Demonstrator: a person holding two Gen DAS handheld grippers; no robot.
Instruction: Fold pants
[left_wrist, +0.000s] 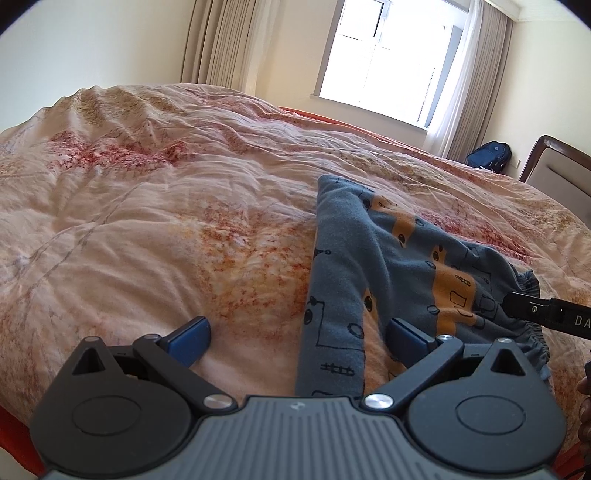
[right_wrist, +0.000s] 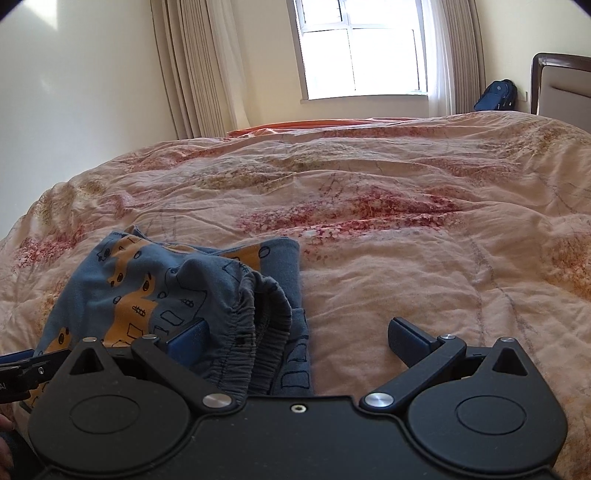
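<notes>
Small blue-grey pants (left_wrist: 373, 266) with orange patches and black doodles lie crumpled on the bed's quilt (left_wrist: 155, 221). In the left wrist view my left gripper (left_wrist: 299, 334) is open, with one pant leg lying between its blue fingers. The pants show in the right wrist view (right_wrist: 173, 288) with the elastic waistband (right_wrist: 258, 314) bunched up. My right gripper (right_wrist: 299, 334) is open over the waistband, its left finger resting on the cloth. The right gripper's finger also shows in the left wrist view (left_wrist: 543, 310) at the waistband.
The pink floral quilt (right_wrist: 406, 229) is rumpled and covers the whole bed. A window (right_wrist: 362, 51) with curtains is behind. A blue backpack (right_wrist: 496, 96) sits on the floor by a headboard (right_wrist: 561, 85) at the right.
</notes>
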